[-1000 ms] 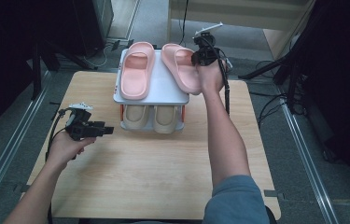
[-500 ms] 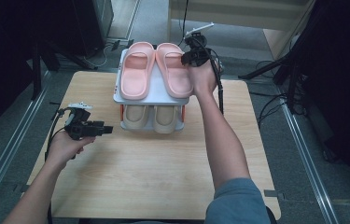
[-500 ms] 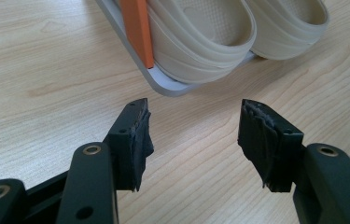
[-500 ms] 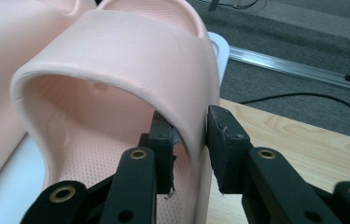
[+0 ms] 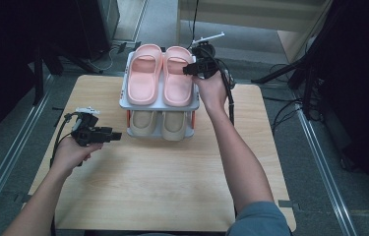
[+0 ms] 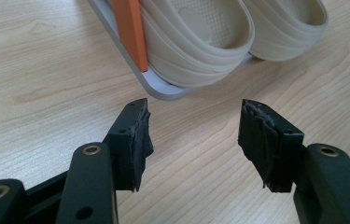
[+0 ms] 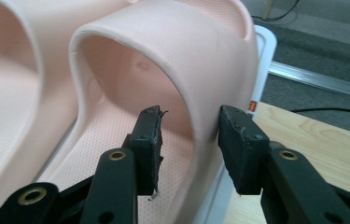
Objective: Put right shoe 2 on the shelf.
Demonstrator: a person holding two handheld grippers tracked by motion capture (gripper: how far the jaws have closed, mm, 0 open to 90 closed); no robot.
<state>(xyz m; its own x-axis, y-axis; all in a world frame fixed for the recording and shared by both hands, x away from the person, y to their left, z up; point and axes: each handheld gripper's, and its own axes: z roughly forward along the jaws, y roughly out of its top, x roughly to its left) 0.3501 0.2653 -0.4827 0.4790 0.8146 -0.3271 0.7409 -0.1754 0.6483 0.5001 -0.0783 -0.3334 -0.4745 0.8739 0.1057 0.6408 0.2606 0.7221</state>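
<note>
Nearest, the left hand-held gripper (image 5: 115, 134) hovers over the bench (image 5: 172, 191), jaws wide and empty, beside the 2 beige slippers (image 6: 219, 37) on the rack's lower shelf. Farther off, the right pink slipper (image 5: 178, 73), askew a second ago, now lies straight beside its mate (image 5: 142, 73) on the shoe rack (image 5: 123, 104). The right hand-held gripper (image 7: 189, 140) has just been opening; its half-open jaws straddle the strap without pressing, so placing looks finished.

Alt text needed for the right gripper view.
The right gripper straddles the strap side of a pink foam slipper with its black fingers apart, having just been opening. The slipper sits on a white rack shelf beside a second pink slipper.
</note>
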